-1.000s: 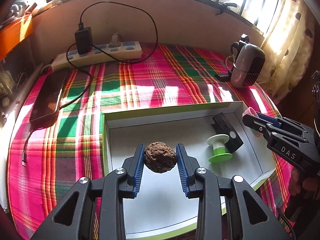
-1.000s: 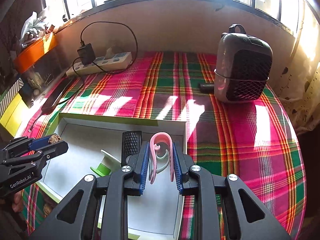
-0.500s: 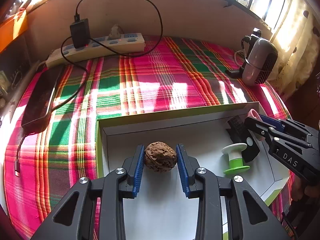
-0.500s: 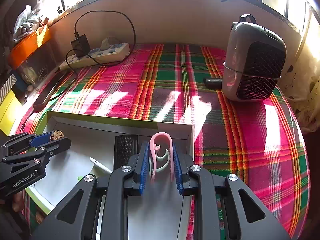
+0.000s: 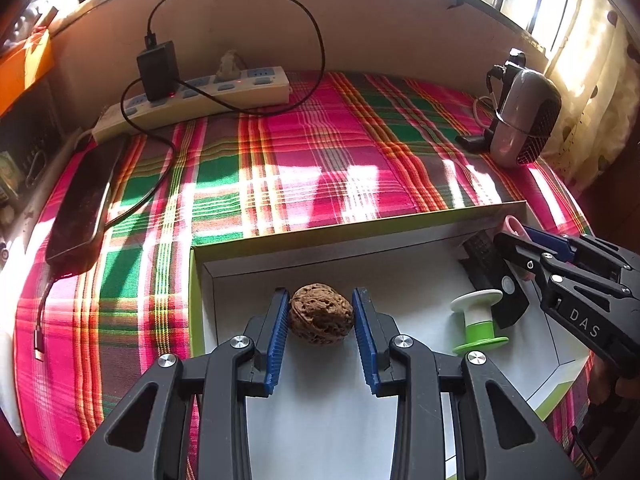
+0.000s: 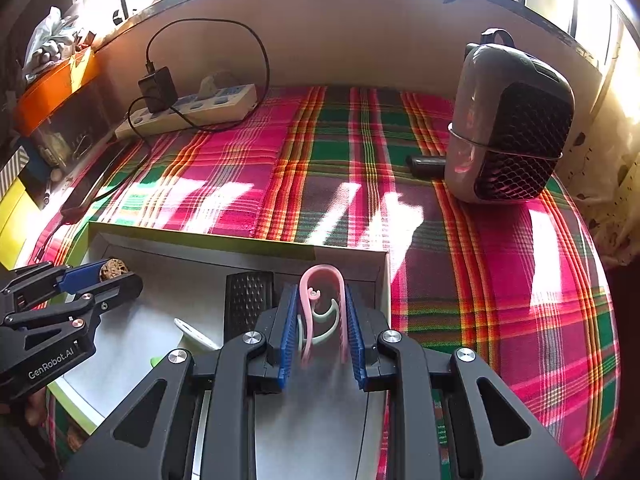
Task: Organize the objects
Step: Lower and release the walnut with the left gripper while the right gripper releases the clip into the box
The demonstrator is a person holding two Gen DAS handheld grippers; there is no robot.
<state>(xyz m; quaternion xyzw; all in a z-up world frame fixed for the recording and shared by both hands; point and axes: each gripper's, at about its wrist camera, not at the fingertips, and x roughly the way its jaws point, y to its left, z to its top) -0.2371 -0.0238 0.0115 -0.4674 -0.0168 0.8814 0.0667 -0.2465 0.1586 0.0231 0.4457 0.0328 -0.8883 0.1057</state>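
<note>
Both grippers have advanced toward the far wall of the white box (image 5: 304, 408) since a second ago, with their loads unchanged. At far left on the plaid cloth (image 5: 280, 160) lies a dark phone (image 5: 82, 204), with a white power strip (image 5: 192, 98) and black charger (image 5: 157, 69) behind it. The left gripper (image 5: 321, 312) has its blue fingers (image 5: 277, 332) pinching a brown walnut (image 5: 321, 314), held over the box's left part near the far wall. To its right inside the box stand a green-and-white spool (image 5: 478, 324) and a black ribbed item (image 5: 492, 276), touching or just beside each other. The right gripper (image 6: 322, 320) has its fingers (image 6: 289, 328) closed on a pink clip (image 6: 322, 300) at the box's far right corner; a pale green hook (image 6: 326, 318) shows between them. Beyond the box at right sits a grey fan heater (image 6: 508, 120).
</note>
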